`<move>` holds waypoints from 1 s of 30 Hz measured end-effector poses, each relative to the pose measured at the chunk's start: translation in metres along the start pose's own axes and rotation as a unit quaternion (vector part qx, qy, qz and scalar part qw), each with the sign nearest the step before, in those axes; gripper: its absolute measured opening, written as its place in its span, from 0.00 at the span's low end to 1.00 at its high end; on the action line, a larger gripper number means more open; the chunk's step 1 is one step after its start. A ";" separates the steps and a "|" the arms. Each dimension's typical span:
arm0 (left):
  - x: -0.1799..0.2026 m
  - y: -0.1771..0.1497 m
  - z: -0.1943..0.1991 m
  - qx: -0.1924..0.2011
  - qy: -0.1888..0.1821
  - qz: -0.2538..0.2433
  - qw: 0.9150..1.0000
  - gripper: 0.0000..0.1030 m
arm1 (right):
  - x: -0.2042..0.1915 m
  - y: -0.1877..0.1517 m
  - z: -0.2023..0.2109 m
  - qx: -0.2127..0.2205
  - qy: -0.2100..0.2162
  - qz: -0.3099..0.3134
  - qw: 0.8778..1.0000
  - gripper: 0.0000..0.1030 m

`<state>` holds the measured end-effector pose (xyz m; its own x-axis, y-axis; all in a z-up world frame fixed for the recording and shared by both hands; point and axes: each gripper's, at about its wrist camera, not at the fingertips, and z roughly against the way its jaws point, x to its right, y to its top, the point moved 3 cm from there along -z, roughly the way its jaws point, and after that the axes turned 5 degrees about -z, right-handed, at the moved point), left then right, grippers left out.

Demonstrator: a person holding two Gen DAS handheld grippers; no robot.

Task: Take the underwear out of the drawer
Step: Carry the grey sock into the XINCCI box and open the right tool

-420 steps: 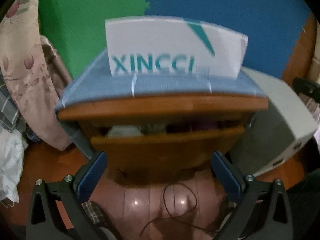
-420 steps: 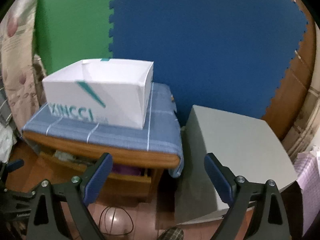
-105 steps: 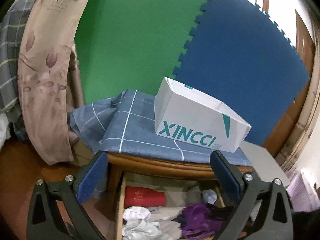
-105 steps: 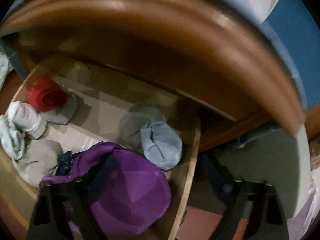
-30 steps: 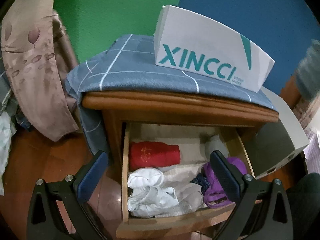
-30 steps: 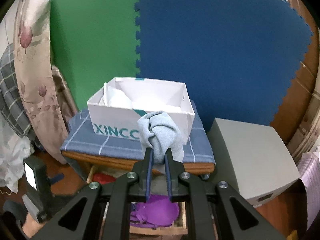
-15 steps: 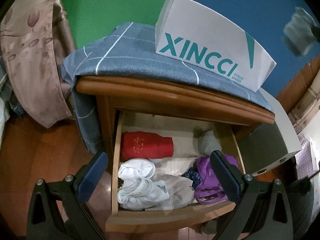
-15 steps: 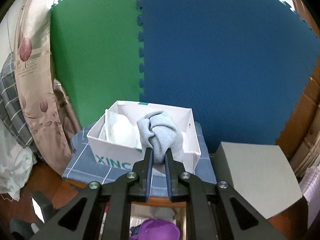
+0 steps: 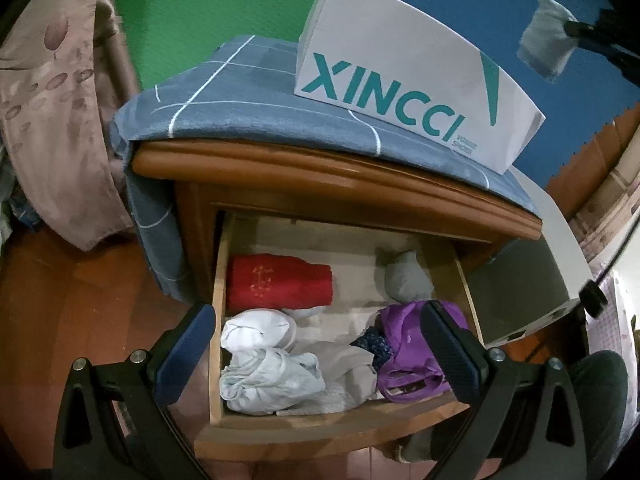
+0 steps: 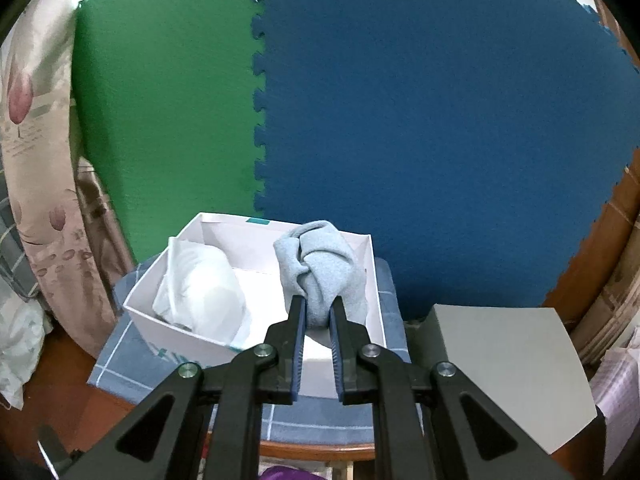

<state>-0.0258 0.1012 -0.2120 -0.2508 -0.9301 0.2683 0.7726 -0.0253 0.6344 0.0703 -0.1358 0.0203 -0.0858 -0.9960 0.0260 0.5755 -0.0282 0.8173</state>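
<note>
Right claw (image 10: pixel 318 312) clenched on a bundled light-blue underwear (image 10: pixel 320 268); blue pads pinch its lower end, the bulk standing up above the fingertips. Bundle hangs in the air over the right half of the open white shoe box (image 10: pixel 224 344). Half a second ago it sat lower in the frame, in front of the box's near wall; now more of the box interior shows, with a white garment (image 10: pixel 200 296) lying in its left half. From the left wrist view the same bundle (image 9: pixel 546 42) shows high at upper right, above and right of the box (image 9: pixel 404 92), a little higher than before.

Left claw (image 9: pixel 316 344) released, pads spread wide, hovering over the open drawer (image 9: pixel 320 424), closer in than a second ago. Drawer holds a red folded cloth (image 9: pixel 280 282), white bundles (image 9: pixel 260 360), a grey roll (image 9: pixel 406 280), and a purple garment (image 9: pixel 416 344). Box rests on a blue checked cloth (image 9: pixel 240 108) covering the wooden nightstand (image 9: pixel 320 184).
</note>
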 end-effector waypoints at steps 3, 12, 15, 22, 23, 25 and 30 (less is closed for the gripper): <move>0.001 0.000 0.001 0.000 -0.002 0.000 1.000 0.98 | 0.000 0.003 -0.012 -0.006 -0.003 -0.002 1.000 0.11; 0.004 -0.001 0.001 -0.003 -0.007 -0.002 1.000 0.98 | -0.001 0.001 -0.055 -0.037 -0.010 -0.004 0.999 0.11; 0.005 -0.002 0.001 -0.007 -0.009 -0.001 1.000 0.98 | -0.003 -0.001 -0.066 -0.043 -0.006 -0.006 0.999 0.11; 0.005 -0.004 -0.004 -0.021 -0.018 0.010 1.000 0.98 | 0.003 -0.005 -0.097 -0.068 0.008 -0.030 0.997 0.11; 0.006 -0.004 -0.005 -0.023 -0.022 0.011 0.999 0.98 | 0.004 -0.006 -0.103 -0.073 0.010 -0.033 0.997 0.11; 0.008 -0.004 -0.004 -0.023 -0.027 0.009 0.999 0.98 | 0.007 -0.009 -0.116 -0.083 0.014 -0.042 0.996 0.11; 0.011 -0.005 -0.002 -0.023 -0.031 -0.004 0.999 0.98 | 0.003 -0.010 -0.136 -0.088 0.013 -0.038 0.995 0.11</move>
<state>-0.0308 0.0904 -0.2135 -0.2913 -0.9054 0.3089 0.7957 -0.0500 0.6036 0.1752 -0.1502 -0.0661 -0.1148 -0.9922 -0.0480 0.7021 -0.1153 0.7027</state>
